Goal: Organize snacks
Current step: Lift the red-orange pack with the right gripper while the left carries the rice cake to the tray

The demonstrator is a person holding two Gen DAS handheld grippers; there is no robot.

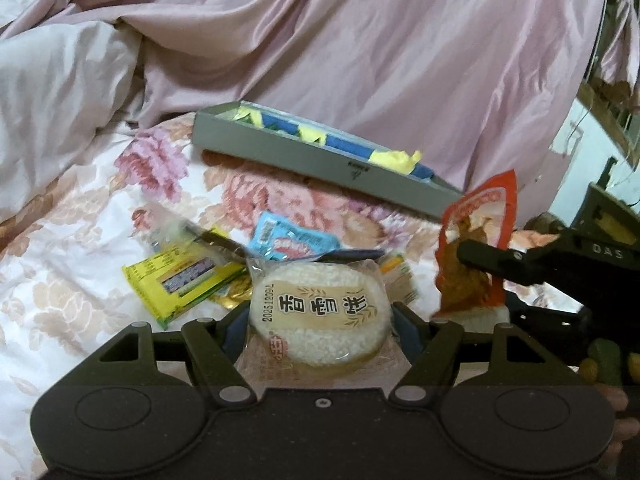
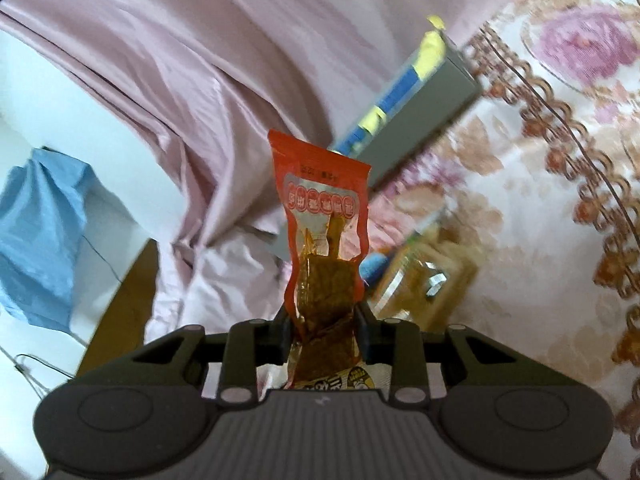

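Note:
My left gripper [image 1: 320, 322] is shut on a round rice cracker pack [image 1: 320, 316] in clear wrap, held just above the floral bedspread. My right gripper [image 2: 323, 322] is shut on an orange-red packet of brown dried tofu [image 2: 326, 240], which stands upright between the fingers. That packet [image 1: 476, 240] and the right gripper [image 1: 480, 258] also show at the right of the left wrist view. A grey tray [image 1: 320, 156] with blue and yellow packs lies ahead on the bed; it appears again as the grey tray [image 2: 424, 120] in the right wrist view.
Loose snacks lie on the bedspread: a yellow-green packet [image 1: 180, 284], a light blue packet [image 1: 288, 240] and a gold one [image 1: 230, 298]. A rumpled pink quilt [image 1: 360, 40] rises behind the tray. Blue cloth [image 2: 40, 232] hangs off the bed's left side.

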